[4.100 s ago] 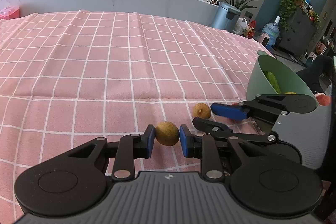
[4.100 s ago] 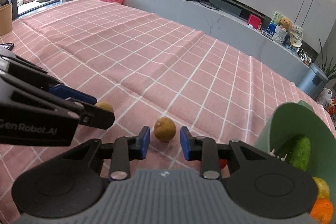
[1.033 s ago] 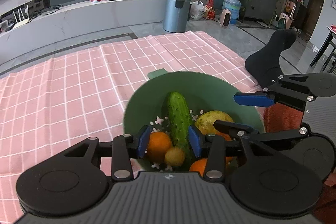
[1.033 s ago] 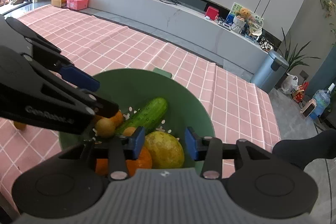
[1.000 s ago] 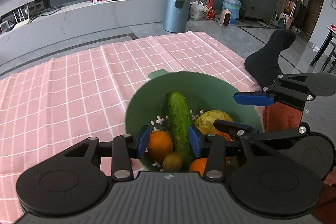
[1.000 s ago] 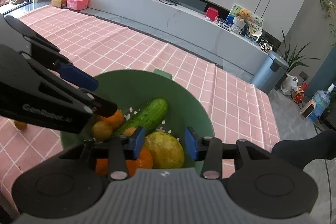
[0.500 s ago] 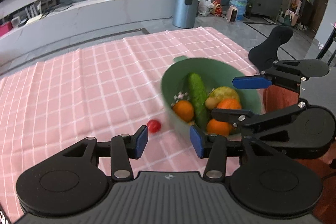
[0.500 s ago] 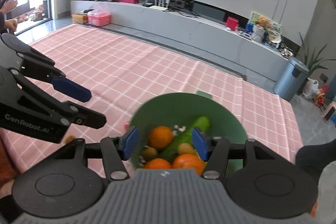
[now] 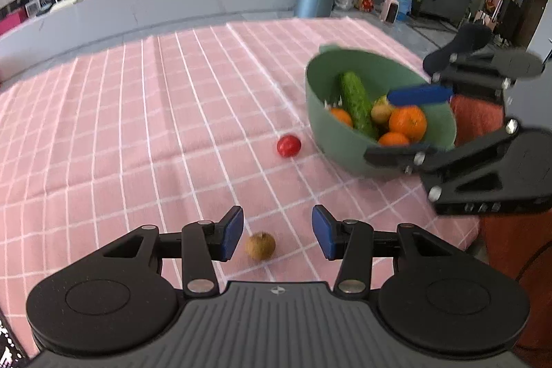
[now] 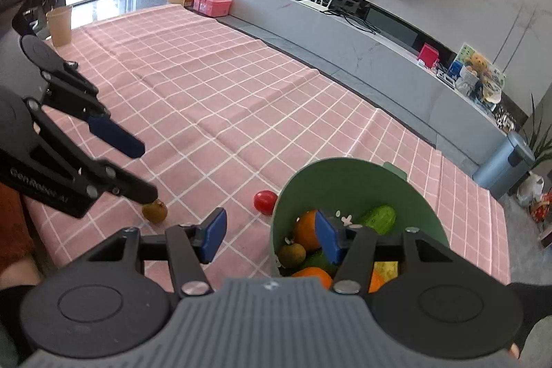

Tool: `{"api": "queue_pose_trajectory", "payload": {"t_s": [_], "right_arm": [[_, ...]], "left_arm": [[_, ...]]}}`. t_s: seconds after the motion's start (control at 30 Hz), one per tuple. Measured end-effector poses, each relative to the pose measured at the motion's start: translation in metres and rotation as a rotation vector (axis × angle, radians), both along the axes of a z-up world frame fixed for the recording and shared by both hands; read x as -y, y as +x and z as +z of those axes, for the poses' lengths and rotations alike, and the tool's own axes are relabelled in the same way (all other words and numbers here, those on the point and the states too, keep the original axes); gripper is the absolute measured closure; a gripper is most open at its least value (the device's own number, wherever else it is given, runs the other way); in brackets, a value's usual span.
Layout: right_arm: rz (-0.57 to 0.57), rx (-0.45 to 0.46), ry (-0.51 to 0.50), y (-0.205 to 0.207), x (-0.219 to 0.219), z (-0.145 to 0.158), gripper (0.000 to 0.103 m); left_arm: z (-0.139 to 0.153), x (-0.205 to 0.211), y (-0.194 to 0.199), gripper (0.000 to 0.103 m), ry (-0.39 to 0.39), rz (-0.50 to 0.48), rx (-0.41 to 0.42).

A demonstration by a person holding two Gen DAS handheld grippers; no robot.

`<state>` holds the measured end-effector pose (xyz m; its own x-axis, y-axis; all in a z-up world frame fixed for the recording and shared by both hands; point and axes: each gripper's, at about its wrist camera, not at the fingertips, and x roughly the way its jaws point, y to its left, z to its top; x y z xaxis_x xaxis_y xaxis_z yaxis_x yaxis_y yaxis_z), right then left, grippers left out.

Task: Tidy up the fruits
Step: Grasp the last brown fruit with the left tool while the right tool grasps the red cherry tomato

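The round green plastic bowl [image 9: 348,157] on the pink checked surface [image 9: 138,126] already holds a green cucumber [image 9: 355,102], several oranges [image 9: 407,123] and small brown fruits. Two items remain outside it: a small red tomato [image 9: 288,145] just beside the bowl, and a small brown round fruit [image 9: 260,245] farther off. The left claw [image 9: 277,231] stands part open and empty, framing that brown fruit without touching it; the right claw [image 10: 270,235] is likewise part open and empty above the bowl's rim.

green plastic bowl [image 9: 345,157] is set on pink checked tablecloth [image 9: 138,126], right | long green cucumber [image 9: 357,104] and round oranges [image 9: 407,123] are held in it | small red tomato [image 9: 288,145] is placed just left | small brown round fruit [image 9: 260,246] is found nearer, apart
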<state>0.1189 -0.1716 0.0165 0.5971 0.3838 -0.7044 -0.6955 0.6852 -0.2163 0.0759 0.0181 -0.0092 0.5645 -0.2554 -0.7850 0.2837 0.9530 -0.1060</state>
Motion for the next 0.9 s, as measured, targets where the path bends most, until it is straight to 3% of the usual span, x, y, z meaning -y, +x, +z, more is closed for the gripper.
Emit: {"api": "queue_pose_trajectory", "payload": {"t_s": [0.17, 0.33, 0.5, 0.67, 0.9], "right_arm": [[0.021, 0.011, -0.02, 0.005, -0.004, 0.0, 0.05], [0.07, 0.025, -0.063, 0.01, -0.015, -0.005, 0.051], [0.127, 0.03, -0.085, 0.013, -0.026, -0.011, 0.056], [0.206, 0.056, -0.152, 0.014, -0.039, -0.017, 0.058], [0.317, 0.076, -0.269, 0.022, -0.056, -0.027, 0.065]], "left_arm": [[-0.023, 0.001, 0.004, 0.048, 0.03, -0.003, -0.071], [-0.038, -0.005, 0.008, 0.048, -0.002, 0.005, -0.105], [-0.049, -0.009, 0.012, 0.057, -0.021, 0.03, -0.131], [-0.052, -0.007, 0.016, 0.074, -0.007, 0.026, -0.133], [-0.051, -0.012, 0.019, 0.074, -0.033, 0.043, -0.124]]}}
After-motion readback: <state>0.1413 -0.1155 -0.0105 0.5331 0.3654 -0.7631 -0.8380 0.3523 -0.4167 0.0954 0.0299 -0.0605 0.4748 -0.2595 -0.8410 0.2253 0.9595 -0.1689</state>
